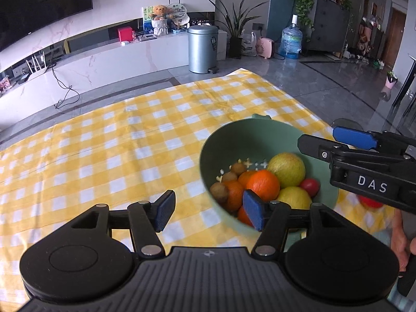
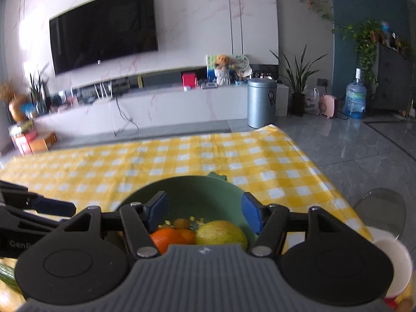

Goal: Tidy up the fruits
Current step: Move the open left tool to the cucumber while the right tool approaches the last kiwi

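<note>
A green colander bowl (image 1: 234,140) stands on the yellow checked tablecloth (image 1: 117,143). In it lie an orange (image 1: 262,184), a yellow-green round fruit (image 1: 286,169), a yellow fruit (image 1: 295,197), a small red fruit (image 1: 310,186) and several small brown fruits (image 1: 219,191). My left gripper (image 1: 209,212) is open at the bowl's near-left rim, nothing between its pads. My right gripper (image 2: 204,214) is open above the bowl (image 2: 202,189), over the orange (image 2: 169,238) and the yellow-green fruit (image 2: 221,234). The left wrist view shows it (image 1: 319,136) from the side, holding nothing.
A red fruit (image 1: 370,202) lies on the cloth right of the bowl, under the right gripper. A white cup (image 2: 395,260) stands near the table's right edge, beside a clear chair (image 2: 382,208). Something green (image 2: 7,275) lies at the near left. A hand (image 1: 400,239) holds the right gripper.
</note>
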A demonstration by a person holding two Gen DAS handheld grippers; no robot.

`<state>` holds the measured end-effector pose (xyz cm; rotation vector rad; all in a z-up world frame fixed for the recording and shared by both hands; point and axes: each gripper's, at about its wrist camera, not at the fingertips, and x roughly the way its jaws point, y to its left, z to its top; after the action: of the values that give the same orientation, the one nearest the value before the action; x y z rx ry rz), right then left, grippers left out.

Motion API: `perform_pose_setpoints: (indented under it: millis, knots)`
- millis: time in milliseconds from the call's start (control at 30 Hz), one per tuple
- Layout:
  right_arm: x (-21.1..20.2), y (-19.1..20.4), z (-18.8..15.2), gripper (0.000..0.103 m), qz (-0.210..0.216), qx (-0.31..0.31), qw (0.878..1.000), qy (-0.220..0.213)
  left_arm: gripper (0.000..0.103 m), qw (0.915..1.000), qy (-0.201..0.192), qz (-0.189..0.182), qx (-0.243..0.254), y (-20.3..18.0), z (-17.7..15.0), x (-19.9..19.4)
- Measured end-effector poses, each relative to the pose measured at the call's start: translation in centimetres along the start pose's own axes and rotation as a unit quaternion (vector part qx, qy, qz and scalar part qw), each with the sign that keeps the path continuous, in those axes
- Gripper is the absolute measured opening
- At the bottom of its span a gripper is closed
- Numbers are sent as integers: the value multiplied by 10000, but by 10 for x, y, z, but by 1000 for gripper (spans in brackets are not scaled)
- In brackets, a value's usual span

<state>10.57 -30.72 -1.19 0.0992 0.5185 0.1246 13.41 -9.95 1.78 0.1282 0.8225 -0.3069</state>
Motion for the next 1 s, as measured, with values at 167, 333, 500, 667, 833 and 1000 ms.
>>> perform_pose_setpoints:
  millis: [167, 333, 500, 667, 833, 1000]
  knots:
    - [-17, 12, -11, 66, 132, 114, 9997, -171, 72, 9996, 228, 139, 58, 10, -8, -17]
    - [-25, 30, -22, 67, 395, 166, 9990, -138, 72, 9986, 444, 256, -91, 24, -24, -33]
    - [-29, 53, -34, 67, 702, 39, 9975, -21, 73, 9954, 788, 484, -259, 36, -42, -46]
    - [-30, 77, -45, 68, 897, -306, 9955, -12, 73, 9905, 965, 491, -850, 57, -63, -56]
    - [-26, 94, -52, 73, 1126, -515, 9922, 146, 73, 9770, 1296, 573, -1593, 80, -83, -54]
    - [-16, 108, -61, 73, 1239, -635, 9894, 407, 73, 9629, 1568, 465, -2147, 97, -100, -51]
